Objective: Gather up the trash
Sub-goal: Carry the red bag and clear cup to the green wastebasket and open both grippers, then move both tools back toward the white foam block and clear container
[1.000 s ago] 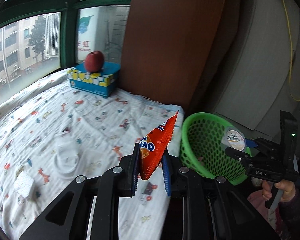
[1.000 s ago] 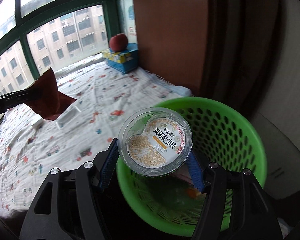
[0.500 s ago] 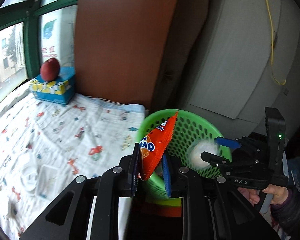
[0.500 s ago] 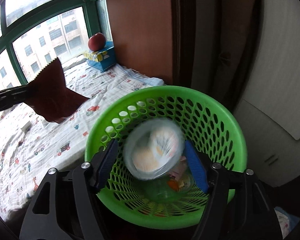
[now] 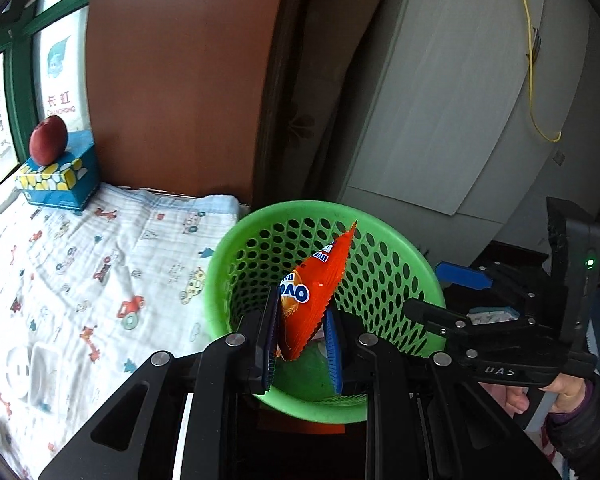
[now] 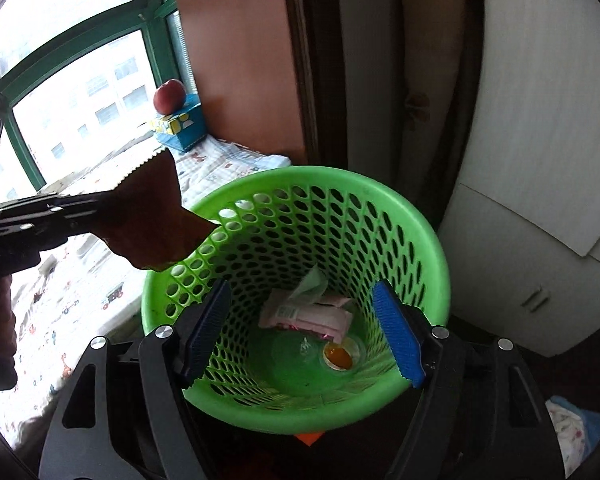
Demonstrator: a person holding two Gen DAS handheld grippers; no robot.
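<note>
Inside green basket (image 6: pixel 415 216), right-wrist only: pink wrappers (image 6: pixel 315 314); left gripper (image 5: pixel 301 334) clamped orange "OVO" packet (image 5: pixel 313 294); right gripper (image 6: pixel 303 330) gaped wide, empty.

The laundry-style basket (image 6: pixel 415 224) is glossy green plastic pierced with oval holes, and the orange snack packet (image 5: pixel 311 300) is shiny, crinkled foil film with a serrated edge. The left hand-held gripper (image 5: pixel 301 340) and right hand-held gripper (image 6: pixel 305 330) are matt black plastic with bright metal screw heads and ribbed blue rubbery pads (image 6: pixel 397 338). The bed sheet (image 5: pixel 100 264) is soft, matt printed cotton cloth, the tissue box (image 5: pixel 58 182) printed card, and the apple (image 5: pixel 48 140) smooth with a dull sheen.
</note>
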